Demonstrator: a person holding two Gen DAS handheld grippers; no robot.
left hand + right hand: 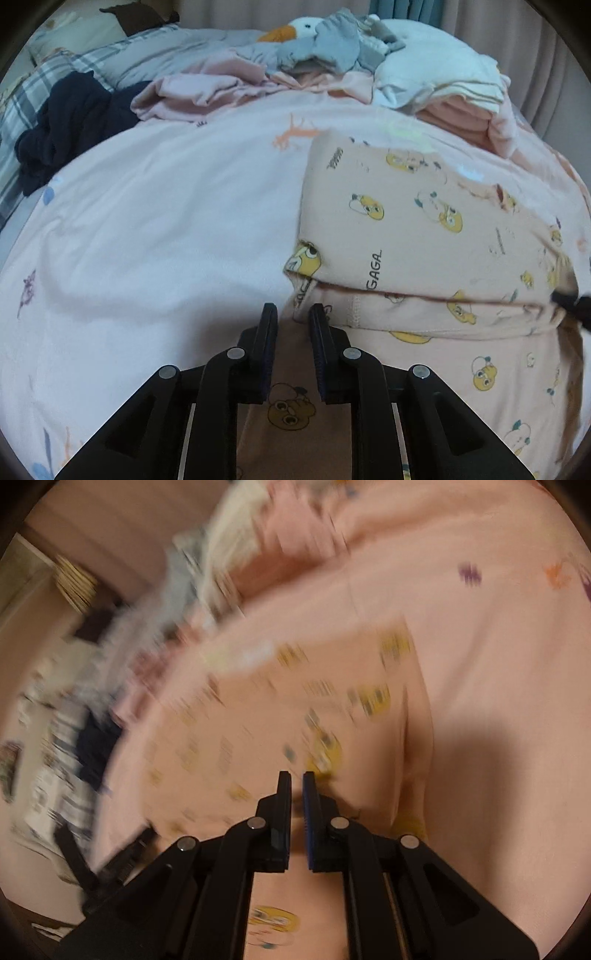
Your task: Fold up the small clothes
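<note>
A small peach garment (406, 229) printed with yellow ducks lies on the pale pink bed sheet (166, 221), its upper part folded over the lower. My left gripper (293, 314) is at the garment's near left corner, shut on a fold of its cloth that runs back between the fingers. At the fold's right end a dark tip of my right gripper (570, 304) shows. The right wrist view is blurred by motion. In it the right gripper (296, 777) is shut with the garment (295, 701) cloth pinched between its pads, and the left gripper (110, 856) is a dark smear at lower left.
A dark navy garment (70, 125) lies at the left on a plaid duvet (29, 92). Behind are crumpled pink clothes (207, 92), a plush goose (295, 29) with grey cloth on it, and a stack of folded white and pink clothes (443, 81). Curtains hang beyond.
</note>
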